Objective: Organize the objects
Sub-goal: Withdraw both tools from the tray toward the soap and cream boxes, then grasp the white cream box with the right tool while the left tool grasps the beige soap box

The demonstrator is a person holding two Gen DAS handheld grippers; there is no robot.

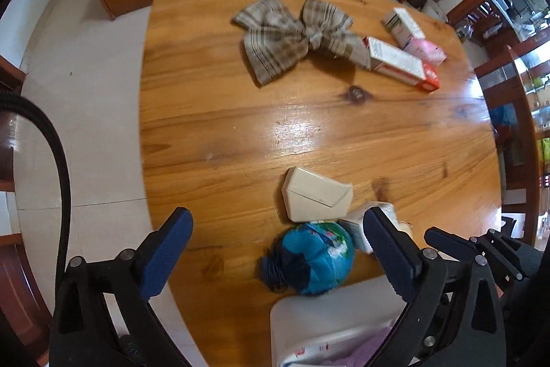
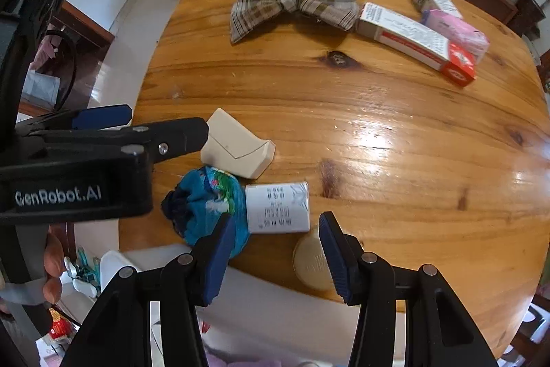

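Here both grippers hang above the near edge of the wooden table (image 2: 395, 112), pointing steeply down; nothing is held. Left gripper (image 1: 275, 246): fingers spread wide, empty, with the blue cloth bundle (image 1: 314, 255) on the table below the gap. Right gripper (image 2: 275, 250): fingers partly open, empty, over the small white printed box (image 2: 278, 207), with a round tan lid (image 2: 311, 262) just beside its right finger. A cream angular box (image 2: 237, 147) touches the bundle. Far side: plaid cloth bow (image 2: 295, 0) and a cluster of three cartons (image 2: 433, 26).

Judgement: approach step, first pick pending. Next move calls for lowering further, centring on one item, then closing.
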